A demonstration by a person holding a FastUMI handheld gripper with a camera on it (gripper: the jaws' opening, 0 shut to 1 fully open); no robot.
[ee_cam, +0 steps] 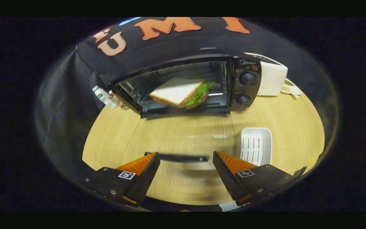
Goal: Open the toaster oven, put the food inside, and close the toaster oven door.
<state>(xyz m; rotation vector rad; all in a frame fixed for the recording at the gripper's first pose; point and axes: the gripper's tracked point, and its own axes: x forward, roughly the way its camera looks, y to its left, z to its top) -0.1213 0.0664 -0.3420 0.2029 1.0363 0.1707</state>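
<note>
A black toaster oven (246, 82) stands at the back of the round wooden table (297, 127). Its glass door (183, 133) is folded down flat toward me, and the table shows through the glass. Inside the oven lies a sandwich (178, 92) of white bread with green leaves. The door's dark handle bar (176, 157) runs crosswise just ahead of my fingertips, spanning the gap between them. My gripper (186, 159) is open and holds nothing.
A white slotted tray (256, 146) sits on the table just beyond my right finger. A white appliance (273, 79) stands right of the oven. A small bottle (105, 97) lies by the oven's left side.
</note>
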